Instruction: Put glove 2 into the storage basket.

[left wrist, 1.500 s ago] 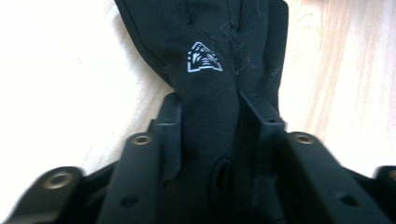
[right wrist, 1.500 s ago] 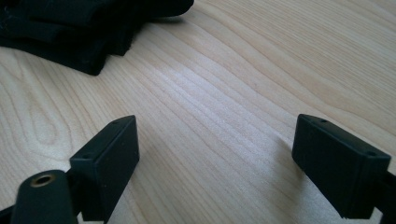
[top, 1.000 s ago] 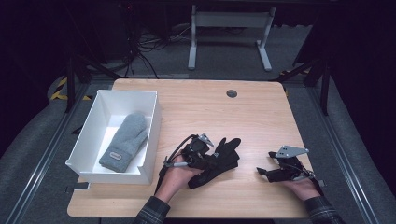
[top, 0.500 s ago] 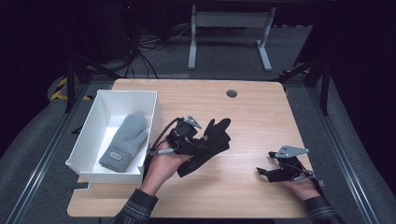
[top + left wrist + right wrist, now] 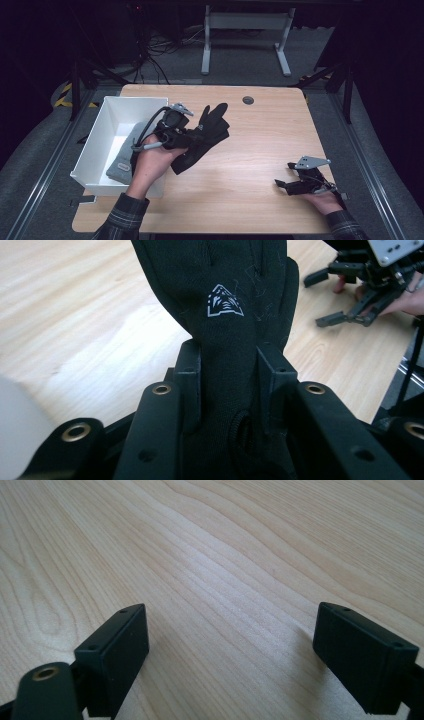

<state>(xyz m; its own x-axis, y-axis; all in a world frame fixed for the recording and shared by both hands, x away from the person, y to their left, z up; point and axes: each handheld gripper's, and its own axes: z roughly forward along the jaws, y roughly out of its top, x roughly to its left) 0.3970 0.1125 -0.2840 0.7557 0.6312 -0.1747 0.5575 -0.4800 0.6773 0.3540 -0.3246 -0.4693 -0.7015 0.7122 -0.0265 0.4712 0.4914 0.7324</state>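
A black glove with a white logo hangs lifted above the wooden table, just right of a white box. My left gripper is shut on the glove near its cuff; the left gripper view has the cloth pinched between both jaws. A grey mitten lies inside the box, partly hidden by the left hand. My right gripper rests near the table's front right, open wide with only bare wood between its jaws.
The box takes up the table's left side, its near wall at the front edge. A small dark round hole sits near the table's far edge. Beyond the table stand a white metal frame and cables on the floor.
My left gripper has lifted the black glove and carried it left and farther back, up to the white box's right wall. The right gripper has stayed put.
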